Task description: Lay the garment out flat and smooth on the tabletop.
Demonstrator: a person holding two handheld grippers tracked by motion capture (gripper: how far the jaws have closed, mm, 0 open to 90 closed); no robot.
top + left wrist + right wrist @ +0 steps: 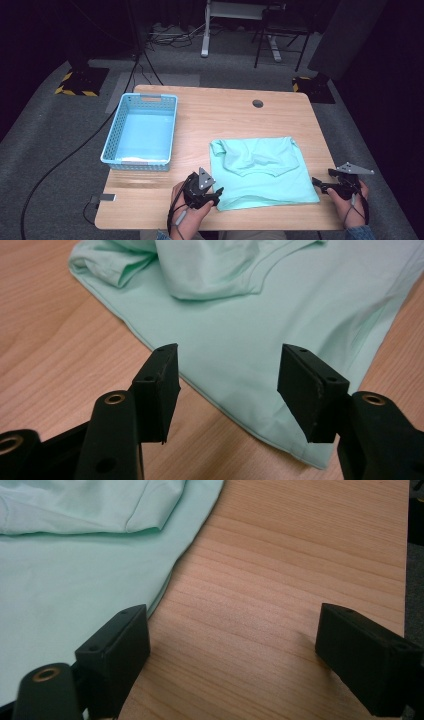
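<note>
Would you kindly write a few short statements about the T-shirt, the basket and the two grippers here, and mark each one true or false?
1. The mint-green T-shirt lies on the wooden table. True.
2. The light blue basket holds the T-shirt. False: the basket has nothing in it and stands to the left of the T-shirt, apart from it.
3. The left gripper has its jaws open over the T-shirt's near corner. True.
4. The right gripper is clamped on the fabric. False: its jaws stand open over bare wood beside the T-shirt's edge.
5. The T-shirt is spread out flat at full length. False: it is folded, with the collar showing on top.
</note>
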